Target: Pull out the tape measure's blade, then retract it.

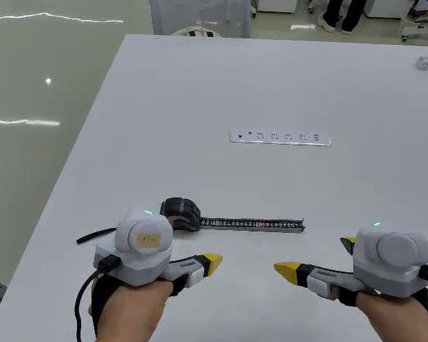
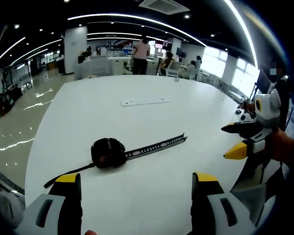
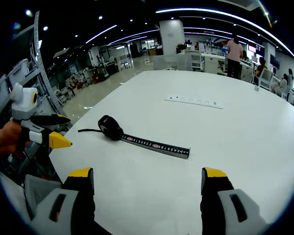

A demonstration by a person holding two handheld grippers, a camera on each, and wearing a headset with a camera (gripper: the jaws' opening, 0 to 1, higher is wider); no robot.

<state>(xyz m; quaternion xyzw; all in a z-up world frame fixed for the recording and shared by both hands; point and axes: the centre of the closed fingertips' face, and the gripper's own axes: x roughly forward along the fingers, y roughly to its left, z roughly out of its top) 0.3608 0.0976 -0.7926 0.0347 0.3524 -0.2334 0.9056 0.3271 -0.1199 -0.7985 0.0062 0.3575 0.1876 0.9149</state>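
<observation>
A black tape measure (image 1: 180, 213) lies on a white workbench (image 1: 200, 92), its blade (image 1: 253, 225) drawn partway out and resting flat on the surface, running from the case toward the person's right. A thin black strap (image 1: 96, 235) trails from the other side of the case toward the bench's left edge.

The person's hands hold two yellow-tipped grippers nearer the body than the tape, one on each side, and neither touches it. The left gripper (image 2: 137, 181) has its jaws spread wide with nothing between them; in its own view the case sits ahead, between the two jaw tips and closer to the left one. The right gripper (image 3: 147, 174) also stands with jaws well apart and empty, the blade's free end lying ahead between its tips. In the head view the left gripper sits just short of the case, while the right gripper sits further from the blade's end, and the two point inward toward each other.

Farther across the bench, well apart from the tape, a white power strip (image 1: 279, 137) lies parallel to the blade. A small pale object (image 1: 424, 63) sits near the far right edge. People stand and sit among desks in the open hall beyond.
</observation>
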